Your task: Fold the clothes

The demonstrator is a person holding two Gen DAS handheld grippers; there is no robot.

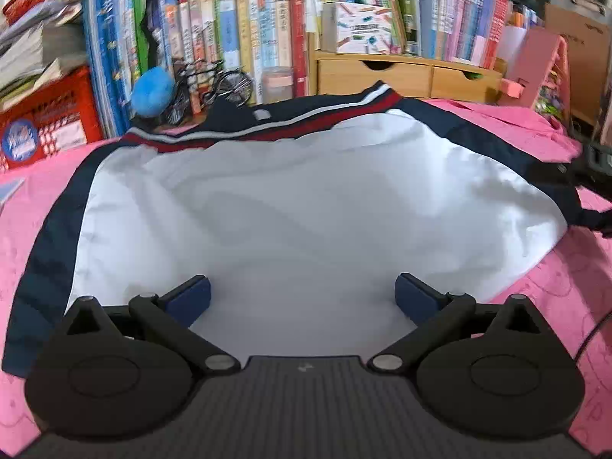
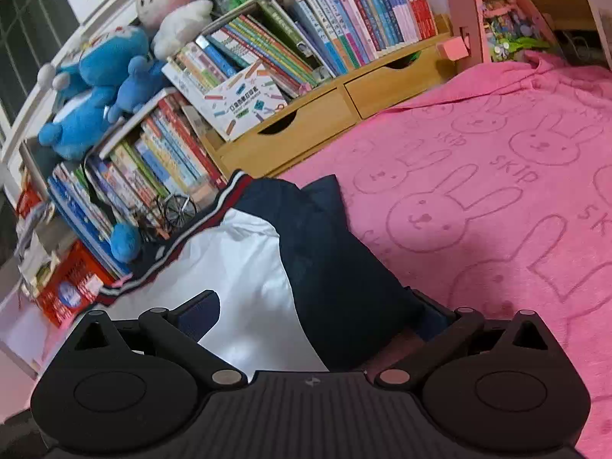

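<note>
Two open hand-held grippers, left (image 1: 302,294) and right (image 2: 317,317), over one jacket (image 1: 306,199).

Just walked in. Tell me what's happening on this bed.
Someone is folding a jacket with a handheld gripper in each hand. The white, navy and red jacket lies spread on a pink blanket, in front of a crowded bookshelf. The left gripper is open above the white panel, holding nothing. The right gripper is also open, with the jacket's navy side lying between its fingers, not yet pinched. No fold is visible yet.
</note>
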